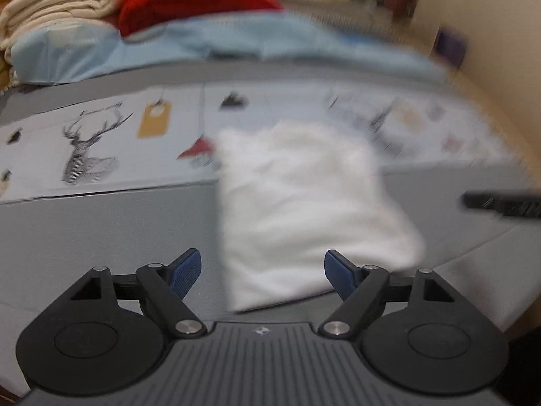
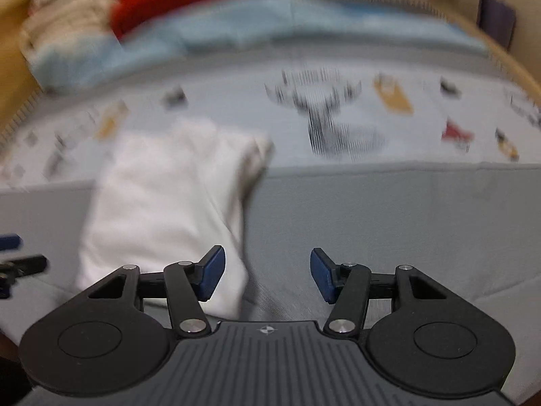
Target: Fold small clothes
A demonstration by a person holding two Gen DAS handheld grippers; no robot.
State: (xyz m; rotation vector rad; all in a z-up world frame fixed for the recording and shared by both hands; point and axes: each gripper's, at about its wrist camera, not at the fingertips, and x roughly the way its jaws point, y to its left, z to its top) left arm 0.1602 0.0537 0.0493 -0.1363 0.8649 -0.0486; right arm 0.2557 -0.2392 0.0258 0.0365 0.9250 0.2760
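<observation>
The white garment [image 1: 304, 209] lay on the grey surface [image 1: 111, 230], its far end reaching over the edge of a printed sheet [image 1: 101, 135] with a stag and tag motifs. It appeared already doubled into a rough oblong, thicker at the far end, though blur in both views hid the exact layers and edges. The left claw [image 1: 263, 272] stood wide open and empty, its blue pads [image 1: 185, 272] held just short of the garment's near edge, which showed between them. The right claw [image 2: 267, 274] was likewise spread wide with nothing in it; the garment [image 2: 169, 203] sat to its left, the near corner close beside the left pad. Judging from this, the work was between folds: neither claw had a grip, and both looked poised at the near hem. The next move would probably call for each claw to close on a near corner and carry it over toward the far end, keeping the layers aligned. Beyond the sheet lay a light blue cloth [image 1: 236, 40], a red item [image 1: 196, 0] and stacked cream textiles [image 1: 61, 3].
</observation>
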